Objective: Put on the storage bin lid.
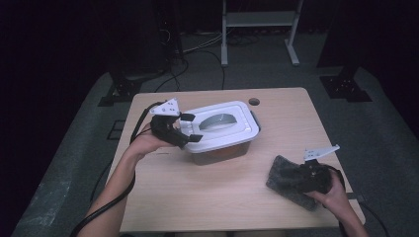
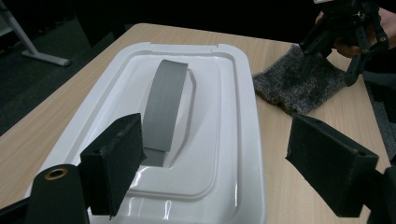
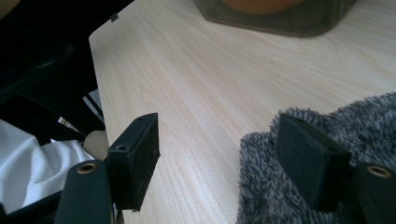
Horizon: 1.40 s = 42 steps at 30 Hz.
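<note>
Container (image 1: 225,143): white lid (image 2: 187,140) with grey handle (image 2: 163,109); lower wall and orange contents appear in right gripper view.
Left tongs (image 1: 190,129): apart, empty, straddling the near lid edge; handle just ahead, between them.
Right tongs (image 1: 289,177): apart, clamping nothing.
Grey cloth (image 3: 327,163): on counter (image 1: 197,187), under and beside one right tong.
</note>
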Each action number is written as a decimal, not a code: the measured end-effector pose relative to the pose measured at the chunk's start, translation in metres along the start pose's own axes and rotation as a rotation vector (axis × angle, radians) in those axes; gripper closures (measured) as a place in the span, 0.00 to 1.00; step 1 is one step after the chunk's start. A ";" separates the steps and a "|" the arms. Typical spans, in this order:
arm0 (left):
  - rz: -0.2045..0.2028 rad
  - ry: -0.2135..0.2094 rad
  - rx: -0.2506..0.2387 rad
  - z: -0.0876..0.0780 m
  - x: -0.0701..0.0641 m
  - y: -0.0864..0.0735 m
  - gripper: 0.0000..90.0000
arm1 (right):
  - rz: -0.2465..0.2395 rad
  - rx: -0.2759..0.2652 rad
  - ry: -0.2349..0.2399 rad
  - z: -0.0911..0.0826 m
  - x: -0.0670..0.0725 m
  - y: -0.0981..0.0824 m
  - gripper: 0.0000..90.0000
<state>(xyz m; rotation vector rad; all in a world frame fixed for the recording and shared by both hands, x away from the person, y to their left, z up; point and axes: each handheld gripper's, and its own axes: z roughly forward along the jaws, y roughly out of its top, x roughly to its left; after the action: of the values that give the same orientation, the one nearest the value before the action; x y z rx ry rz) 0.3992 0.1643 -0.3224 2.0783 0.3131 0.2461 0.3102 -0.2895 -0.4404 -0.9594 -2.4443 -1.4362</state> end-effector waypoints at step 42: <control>-0.057 0.058 -0.047 -0.038 -0.021 -0.038 0.11 | 0.012 0.001 -0.013 0.000 -0.003 -0.002 0.31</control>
<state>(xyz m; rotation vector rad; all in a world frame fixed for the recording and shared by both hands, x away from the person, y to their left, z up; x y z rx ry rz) 0.3636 0.2069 -0.3380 2.0157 0.3975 0.2773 0.3118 -0.2919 -0.4427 -0.9847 -2.4446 -1.4292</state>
